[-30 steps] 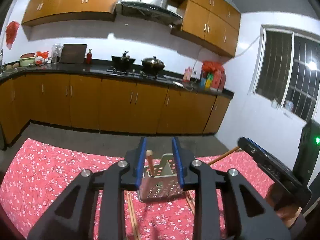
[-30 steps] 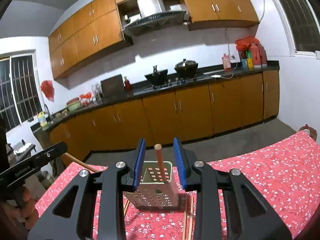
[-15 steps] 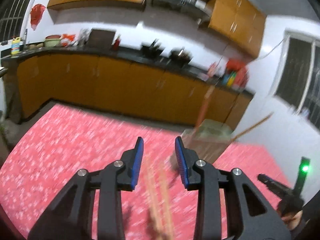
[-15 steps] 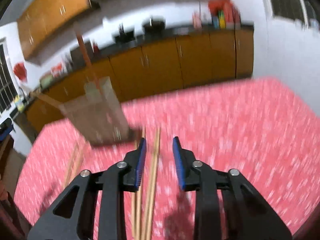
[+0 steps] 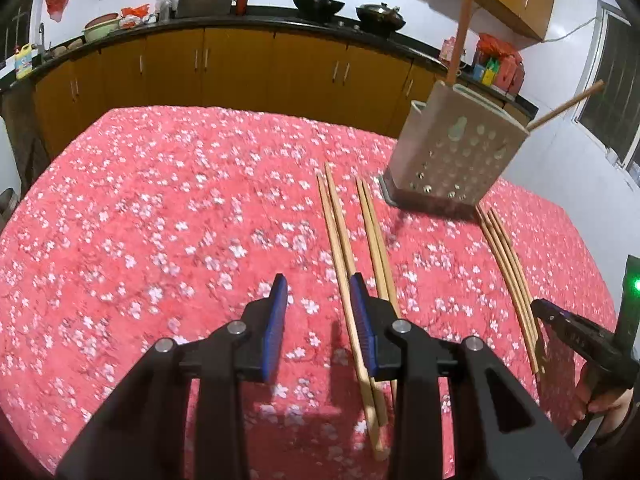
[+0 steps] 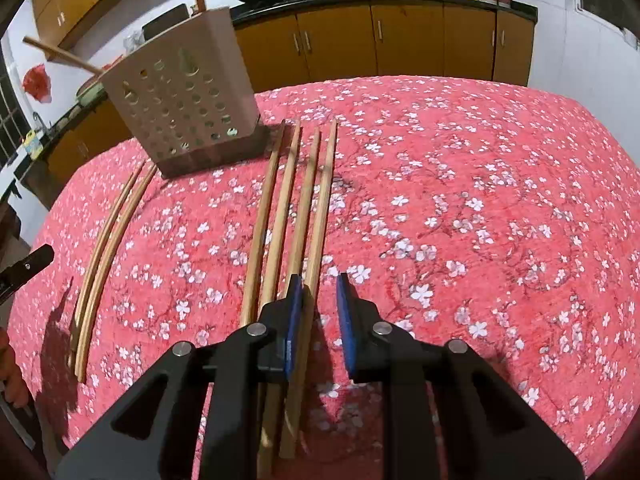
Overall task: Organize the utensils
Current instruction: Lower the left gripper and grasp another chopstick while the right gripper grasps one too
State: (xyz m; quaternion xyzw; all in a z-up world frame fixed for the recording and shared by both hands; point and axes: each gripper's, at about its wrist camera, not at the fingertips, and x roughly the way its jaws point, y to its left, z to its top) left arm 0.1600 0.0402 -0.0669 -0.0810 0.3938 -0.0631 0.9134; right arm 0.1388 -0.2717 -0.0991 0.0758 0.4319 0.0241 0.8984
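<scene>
Chopsticks (image 6: 294, 216) lay in a row of four on the red flowered cloth (image 6: 460, 200), their far tips just beside the base of the perforated metal holder (image 6: 184, 96), with a second group (image 6: 106, 240) on the holder's other side. They looked like plain wood or bamboo: long, slim, stiff and light, tapering slightly, smooth enough to roll or slide against one another. My judgement was that one stick would lift easily but could pivot or slip if pinched at the very end, so a hold a little way in from the near end, square across the shaft, would serve best. The padded cloth beneath looked soft, which might let a stick sink and make it harder to get a pad under it.

The right gripper (image 6: 318, 312) hung low over the row's near ends, well away from the holder; its jaws had just been closing to a narrow gap, the rightmost stick beside the left pad, not yet pinched. The left gripper (image 5: 318, 320) stood partly open and empty, its right pad beside a chopstick pair (image 5: 340, 248) near the holder (image 5: 452, 152). That holder was boxy, matte grey, punched with round holes, and already held two upright sticks.
</scene>
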